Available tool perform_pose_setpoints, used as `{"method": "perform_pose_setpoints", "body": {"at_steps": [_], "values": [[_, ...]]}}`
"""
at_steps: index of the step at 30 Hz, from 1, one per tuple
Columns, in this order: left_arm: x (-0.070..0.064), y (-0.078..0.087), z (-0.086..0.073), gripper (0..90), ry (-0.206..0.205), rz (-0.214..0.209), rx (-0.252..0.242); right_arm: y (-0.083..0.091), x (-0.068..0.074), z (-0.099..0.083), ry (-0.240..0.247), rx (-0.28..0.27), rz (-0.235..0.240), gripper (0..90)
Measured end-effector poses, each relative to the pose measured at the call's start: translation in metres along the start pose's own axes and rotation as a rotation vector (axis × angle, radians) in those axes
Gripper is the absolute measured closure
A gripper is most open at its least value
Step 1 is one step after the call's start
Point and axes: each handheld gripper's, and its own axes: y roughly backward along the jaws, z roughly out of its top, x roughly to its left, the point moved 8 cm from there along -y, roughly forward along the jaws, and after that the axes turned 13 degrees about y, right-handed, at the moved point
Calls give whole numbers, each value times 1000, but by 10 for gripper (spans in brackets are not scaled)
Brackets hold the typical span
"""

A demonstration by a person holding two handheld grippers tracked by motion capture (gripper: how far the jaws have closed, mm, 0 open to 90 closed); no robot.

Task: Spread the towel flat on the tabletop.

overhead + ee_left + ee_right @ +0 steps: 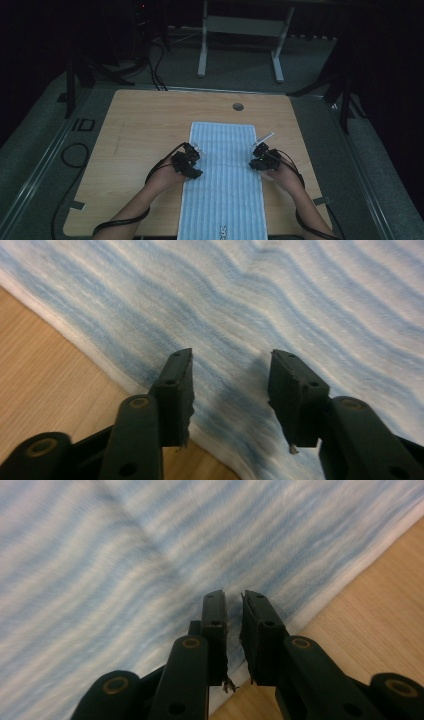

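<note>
A blue-and-white striped towel (223, 175) is laid flat and lengthwise on the wooden worktop (140, 130), reaching the worktop's near edge, with a small dark mark seen near that end. Its weave is ribbed, with a pale hem along each long side (65, 327). A slight fold ridge is seen across it in the right gripper view (130, 525).

The left gripper (192, 159) is held over the towel's left long edge, fingers (175, 390) spread wide with cloth seen in the gap, nothing pinched. The right gripper (261, 156) is held at the towel's right long edge, fingers (260, 630) nearly pressed together, a thin slit left between them; whether the hem is caught cannot be told.
</note>
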Motion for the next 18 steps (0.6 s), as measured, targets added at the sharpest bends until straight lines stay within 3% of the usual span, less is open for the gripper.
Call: {"method": "perform_pose_setpoints", "body": {"at_steps": [4, 5, 9, 18], "values": [[5, -5, 0, 501, 6, 1, -2, -3, -3, 0, -17, -11, 14, 797], [9, -6, 3, 501, 26, -5, -12, -4, -5, 0, -16, -8, 8, 796], [14, -9, 11, 489, 46, -21, -32, -7, -20, 3, -39, -18, 4, 781], [28, -19, 34, 486, 53, -2, -36, -13, -49, 10, -94, -17, -2, 751]]}}
